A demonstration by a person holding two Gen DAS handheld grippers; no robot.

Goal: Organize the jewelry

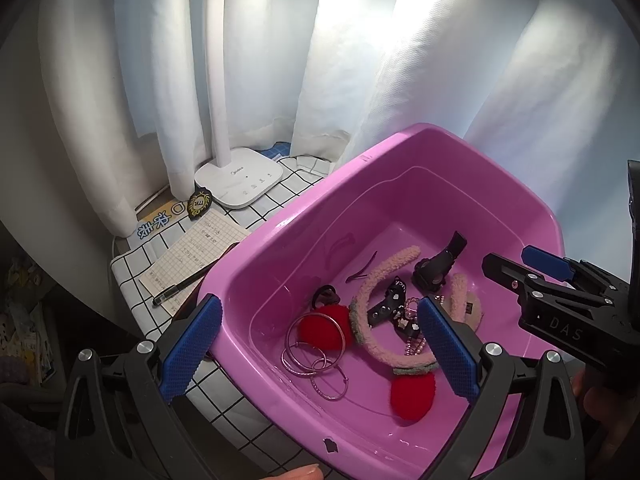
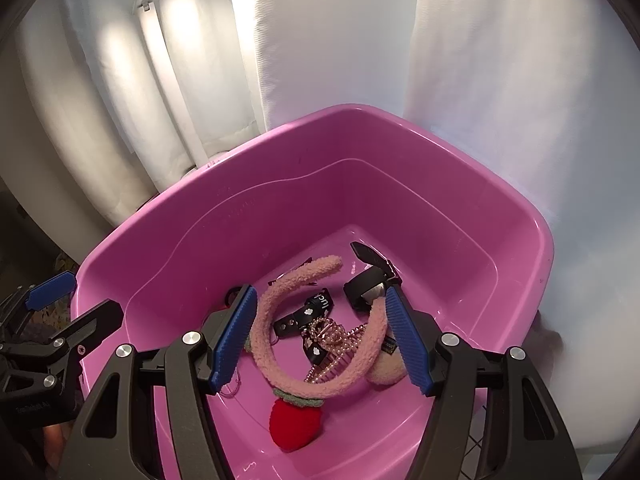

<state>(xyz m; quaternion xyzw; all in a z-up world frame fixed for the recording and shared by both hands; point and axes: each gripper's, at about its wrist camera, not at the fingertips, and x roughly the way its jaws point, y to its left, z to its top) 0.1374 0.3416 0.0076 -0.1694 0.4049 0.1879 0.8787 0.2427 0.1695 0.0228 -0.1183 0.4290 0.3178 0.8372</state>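
A pink plastic tub (image 1: 280,240) (image 2: 200,216) holds a pile of accessories: a fuzzy pink headband (image 1: 372,300) (image 2: 272,344) with red pompoms (image 1: 412,394) (image 2: 296,424), silver hoop rings (image 1: 316,344), a black watch (image 1: 434,266) (image 2: 366,286), a black strap (image 2: 316,304) and a pearly hair clip (image 2: 332,340). My left gripper (image 1: 320,344) is open and empty above the tub's near side. My right gripper (image 2: 320,336) is open and empty over the headband; it also shows in the left wrist view (image 1: 520,264).
The tub sits on a white cloth with a black grid (image 1: 132,264). To its left are a white lamp base (image 1: 240,178), a notepad (image 1: 196,256) with a black pen (image 1: 188,284) and a badge (image 1: 199,203). White curtains (image 1: 360,60) hang behind.
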